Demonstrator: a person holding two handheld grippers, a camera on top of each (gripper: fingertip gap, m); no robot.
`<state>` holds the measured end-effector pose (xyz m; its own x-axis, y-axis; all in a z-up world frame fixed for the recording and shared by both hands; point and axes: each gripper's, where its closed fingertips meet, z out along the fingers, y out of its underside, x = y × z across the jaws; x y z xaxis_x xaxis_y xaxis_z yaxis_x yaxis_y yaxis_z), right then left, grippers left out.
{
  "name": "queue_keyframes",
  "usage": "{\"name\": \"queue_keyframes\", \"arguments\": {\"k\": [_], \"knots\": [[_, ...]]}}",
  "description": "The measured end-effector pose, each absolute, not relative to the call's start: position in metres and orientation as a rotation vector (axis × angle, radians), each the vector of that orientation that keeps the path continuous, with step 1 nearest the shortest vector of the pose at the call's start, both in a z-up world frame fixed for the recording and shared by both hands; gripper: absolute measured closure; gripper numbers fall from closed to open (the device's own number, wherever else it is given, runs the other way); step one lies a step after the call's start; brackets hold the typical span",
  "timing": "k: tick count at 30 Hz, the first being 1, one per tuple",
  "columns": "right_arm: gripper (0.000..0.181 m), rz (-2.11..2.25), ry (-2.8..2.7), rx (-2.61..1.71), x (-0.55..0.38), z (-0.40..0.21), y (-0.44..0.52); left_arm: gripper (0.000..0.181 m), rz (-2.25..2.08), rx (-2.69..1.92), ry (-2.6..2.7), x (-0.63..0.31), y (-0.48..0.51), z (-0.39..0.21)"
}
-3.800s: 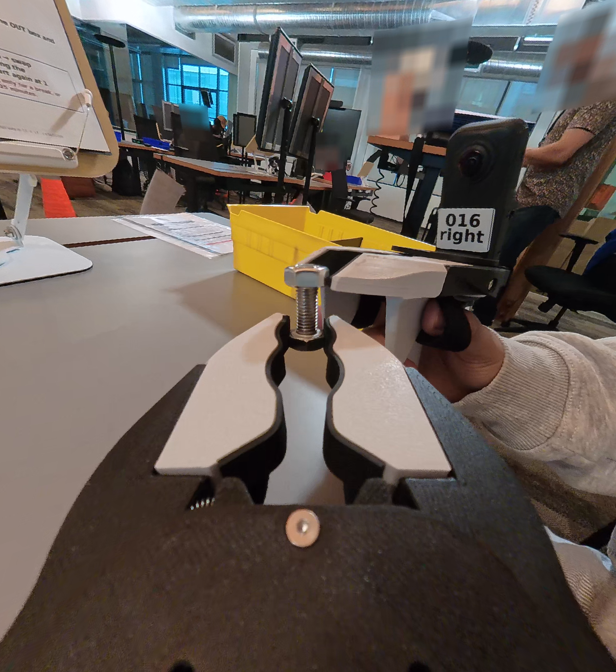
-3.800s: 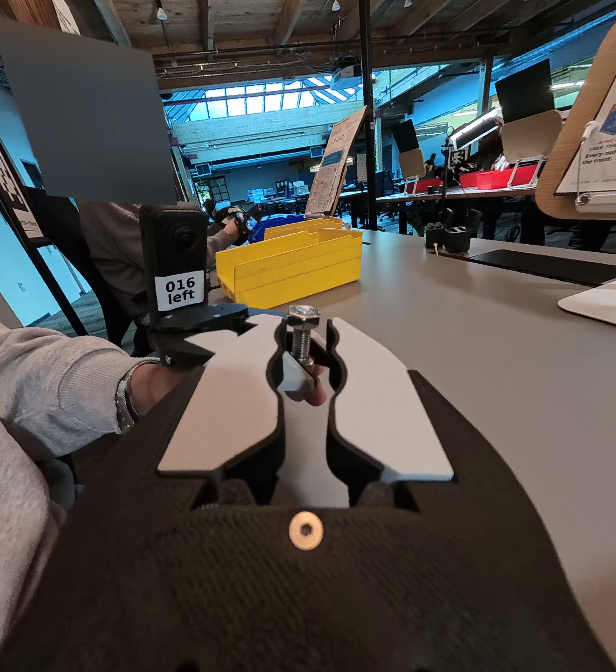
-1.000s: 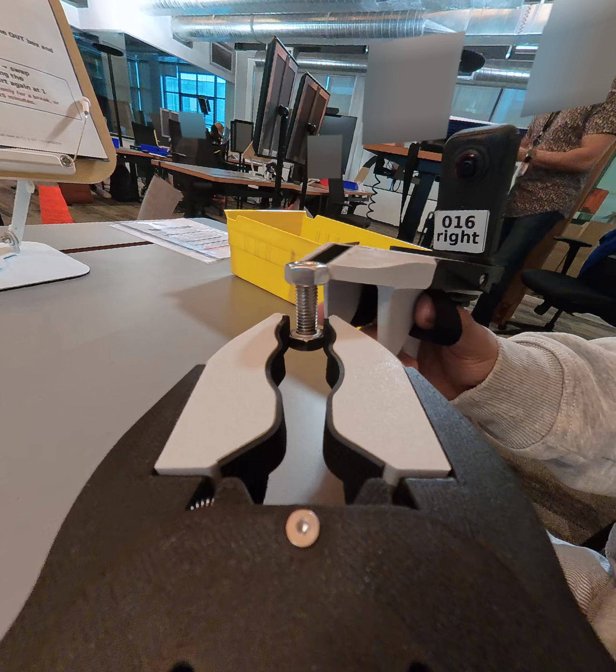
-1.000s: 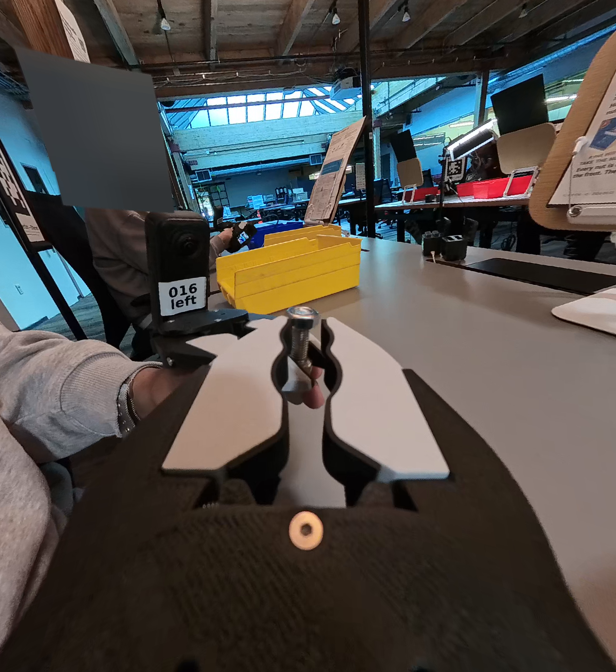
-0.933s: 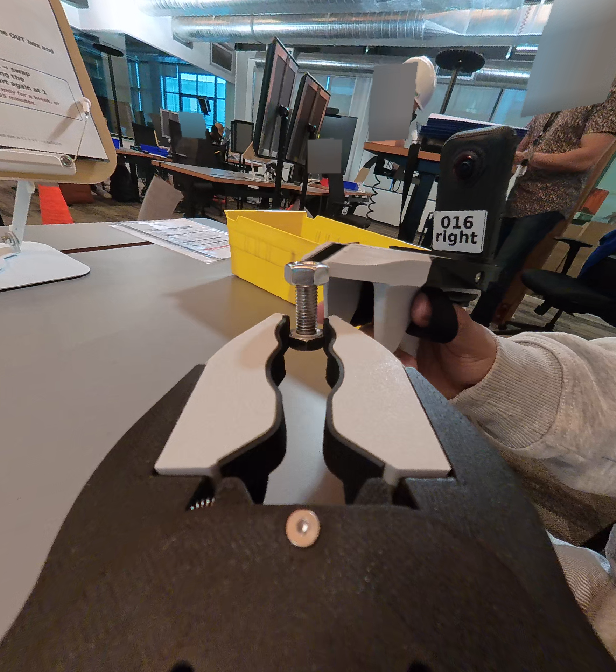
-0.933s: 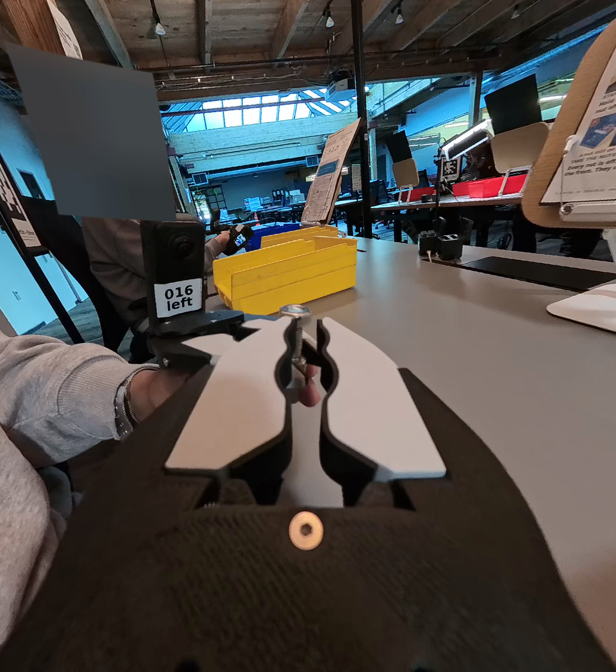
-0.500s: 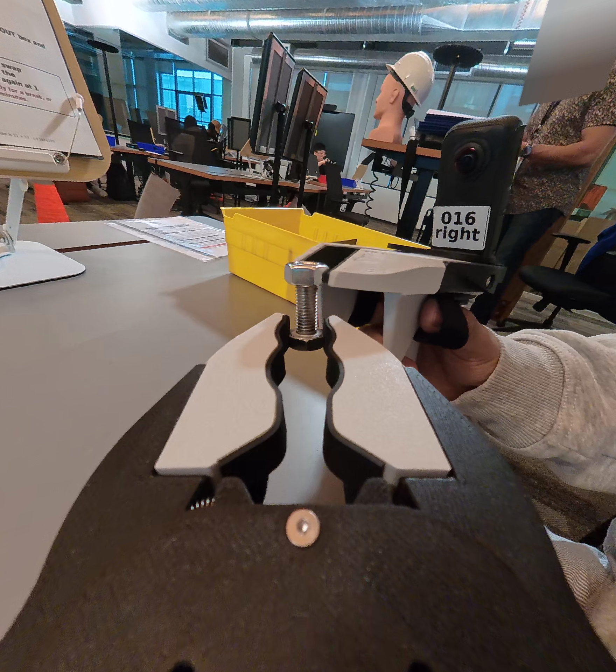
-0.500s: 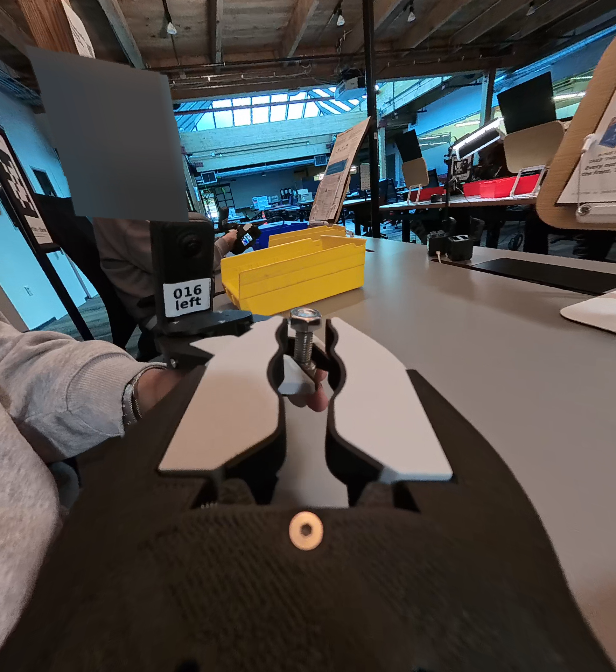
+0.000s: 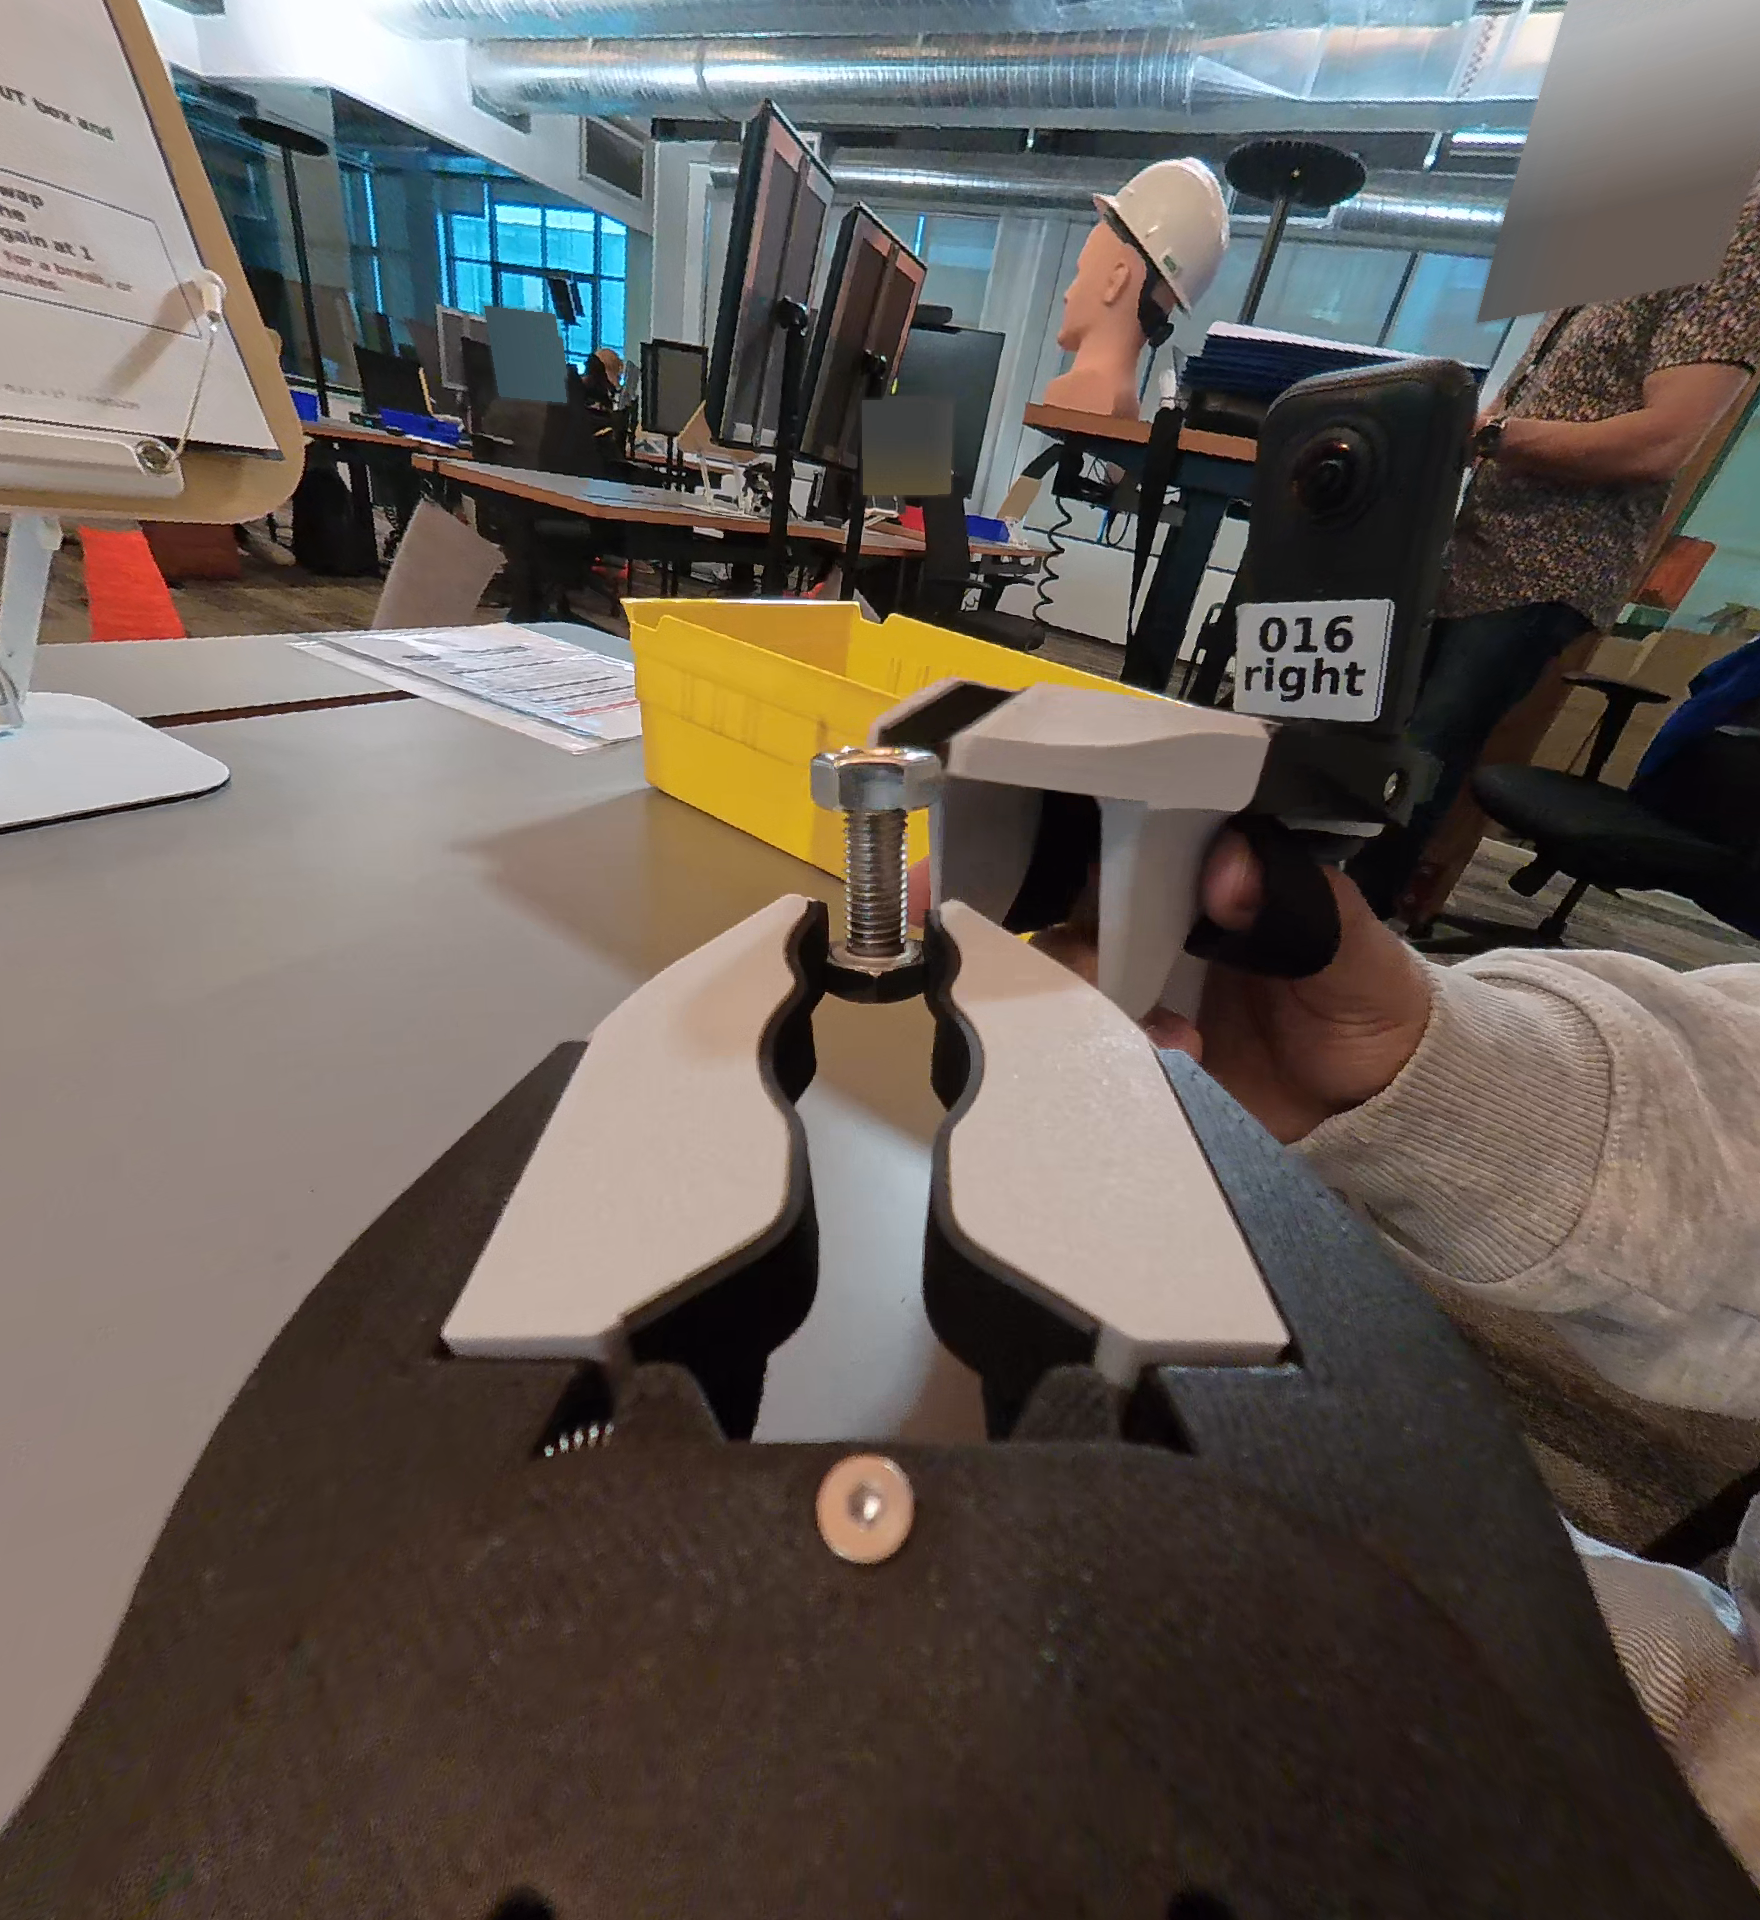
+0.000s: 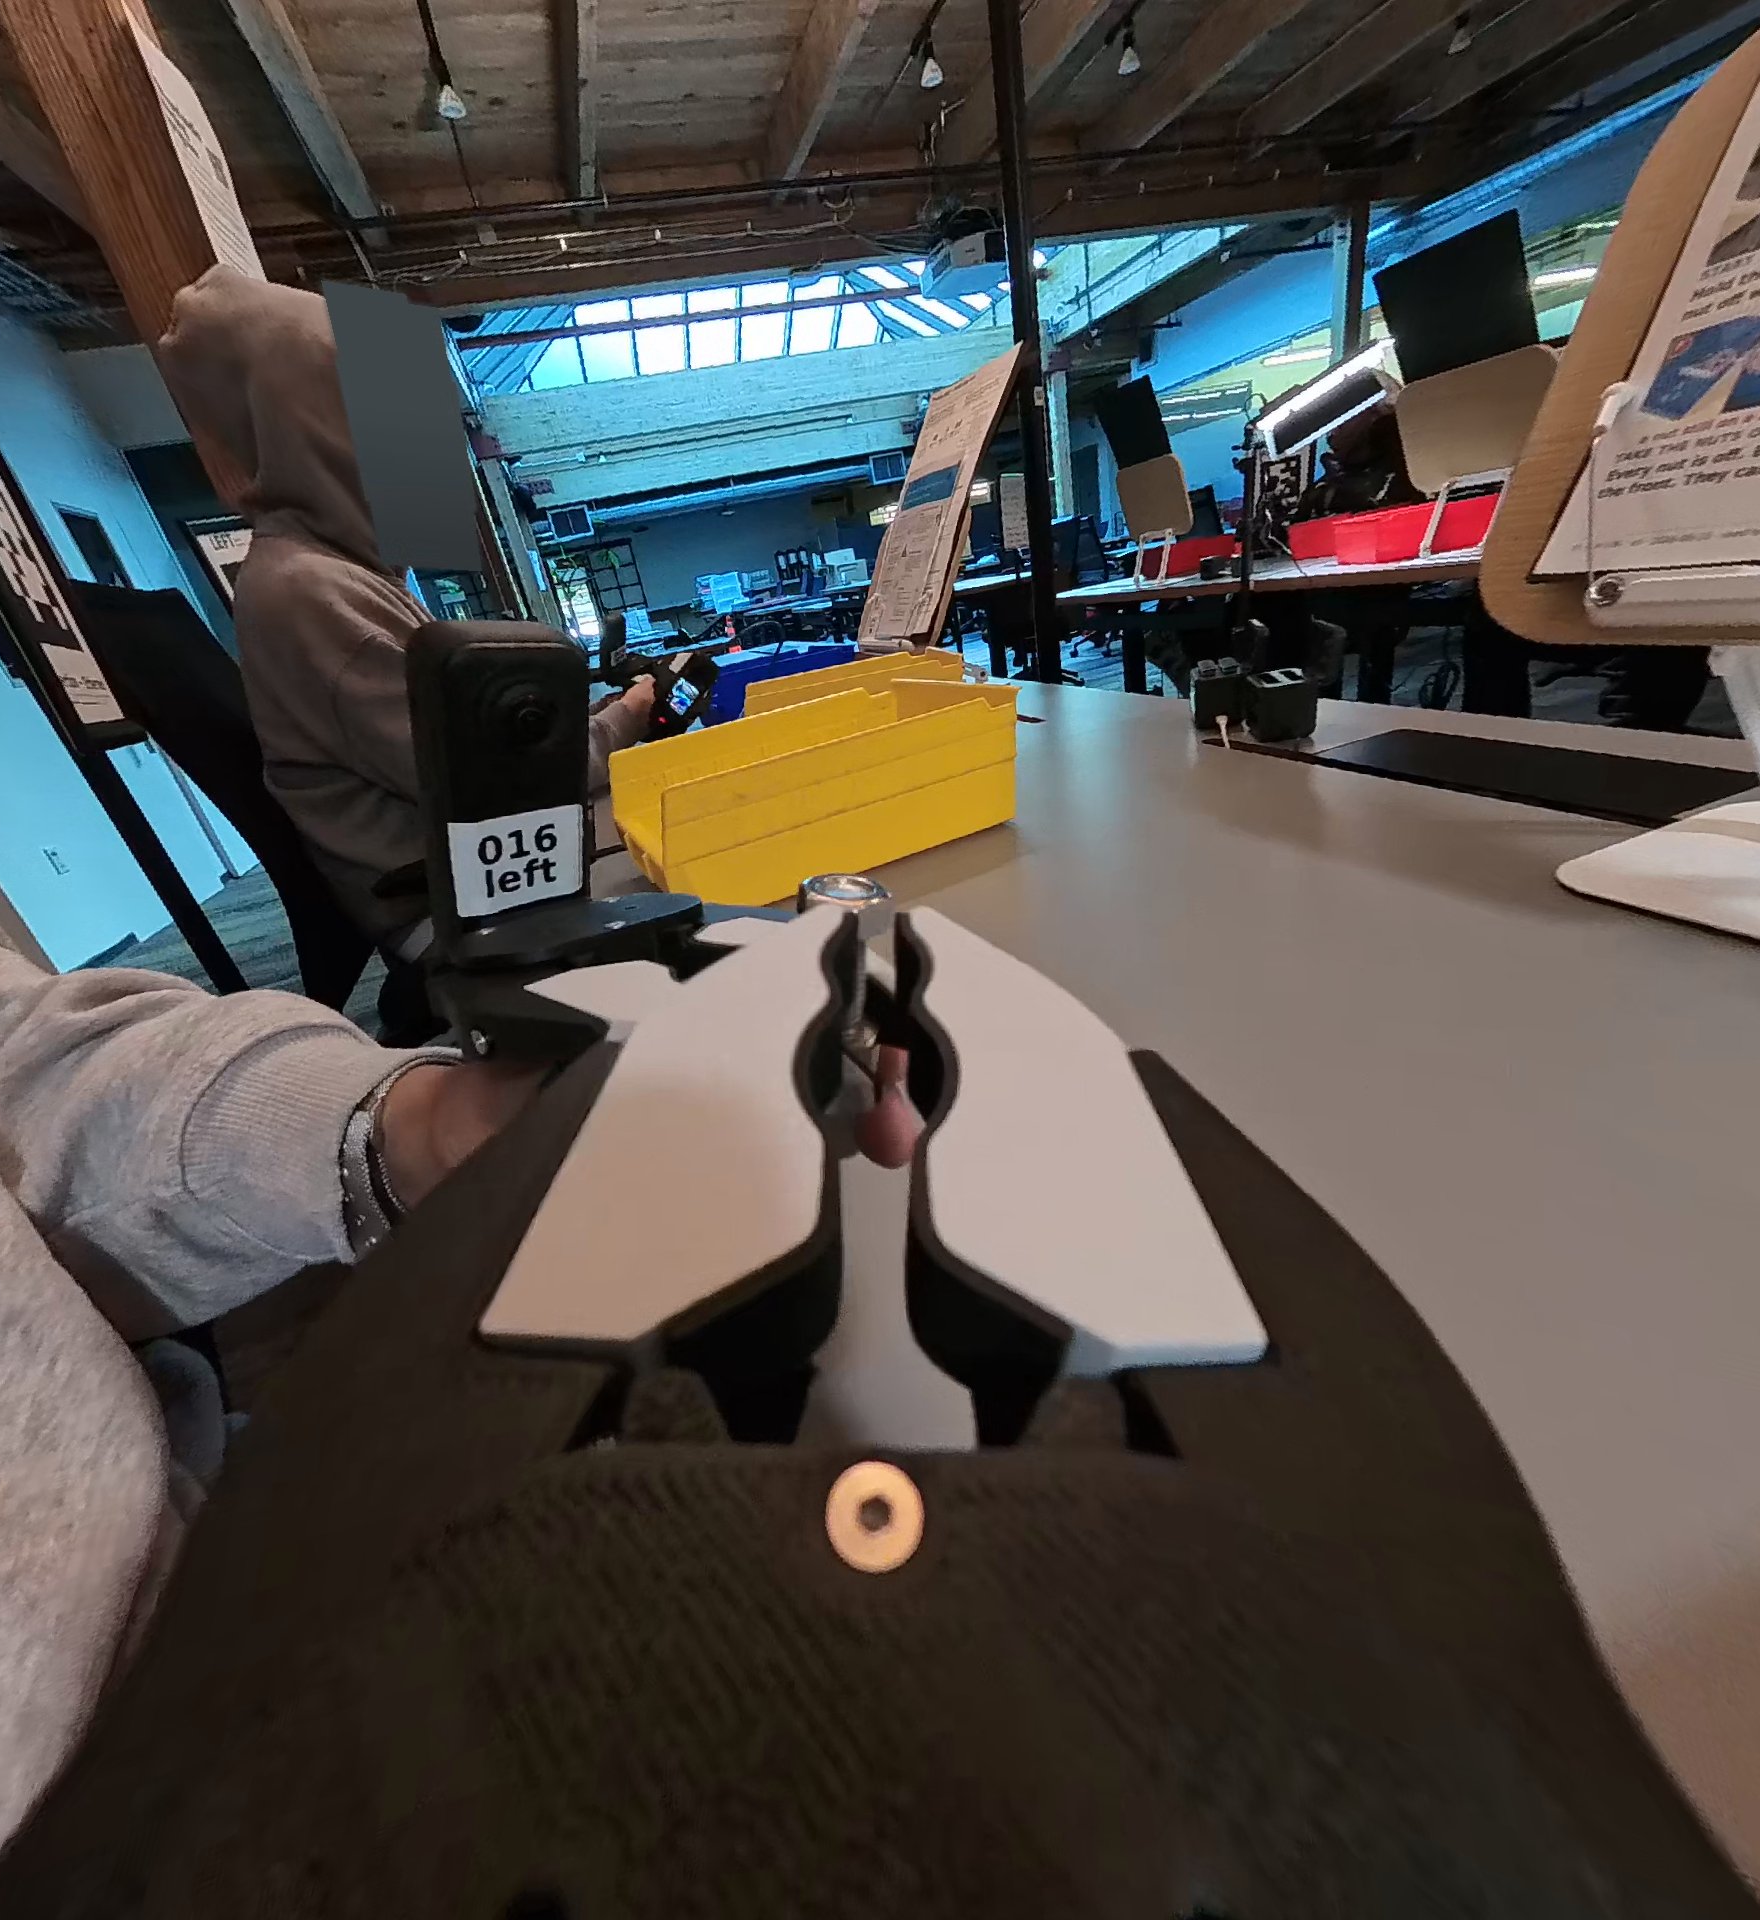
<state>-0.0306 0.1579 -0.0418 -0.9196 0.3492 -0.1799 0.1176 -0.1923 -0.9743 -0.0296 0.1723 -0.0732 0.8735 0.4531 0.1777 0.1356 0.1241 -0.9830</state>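
Note:
A silver hex-head bolt (image 9: 874, 873) stands upright above the grey table (image 9: 232, 987). My left gripper (image 9: 874, 925) is shut on the nut (image 9: 874, 956) at the bolt's lower end. My right gripper (image 9: 917, 743) comes in from the right at the level of the bolt head. In the right wrist view my right gripper (image 10: 868, 930) has its fingertips closed on the bolt's shaft just under the head (image 10: 843, 891). The left gripper's camera block (image 10: 497, 748) shows to the left there, and its fingers are hidden behind mine.
A yellow bin (image 9: 741, 717) stands on the table just beyond the bolt; it also shows in the right wrist view (image 10: 814, 790). A white document stand (image 9: 45, 748) is at the left. A laminated sheet (image 9: 502, 675) and a black mat (image 10: 1530, 769) lie farther off. A hooded person (image 10: 315, 623) sits behind. Less than 4 cm separates the two grippers' tips.
My right gripper's fingers have closed in, and the bolt now sits at their tips instead of in the wider notch. My left gripper has held still on the nut.

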Motion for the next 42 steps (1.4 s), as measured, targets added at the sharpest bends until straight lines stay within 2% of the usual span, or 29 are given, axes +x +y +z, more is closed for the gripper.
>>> {"name": "queue_keyframes", "arguments": {"k": [7, 23, 31, 42], "knots": [[0.162, 2.256, -1.894, -0.537, -0.025, -0.041, 0.157, 0.164, 0.228, -1.452, -0.481, -0.028, 0.18, -0.074], [0.173, 2.184, -1.826, -0.624, -0.028, -0.041, 0.186, 0.164, 0.163, -1.437, -0.403, -0.021, 0.203, -0.067], [0.16, 2.205, -1.767, -0.612, -0.019, -0.034, 0.198, 0.164, 0.13, -1.449, -0.369, -0.018, 0.219, -0.067], [0.174, 2.146, -1.739, -0.665, -0.024, -0.037, 0.212, 0.164, 0.123, -1.454, -0.36, -0.018, 0.222, -0.068]]}}
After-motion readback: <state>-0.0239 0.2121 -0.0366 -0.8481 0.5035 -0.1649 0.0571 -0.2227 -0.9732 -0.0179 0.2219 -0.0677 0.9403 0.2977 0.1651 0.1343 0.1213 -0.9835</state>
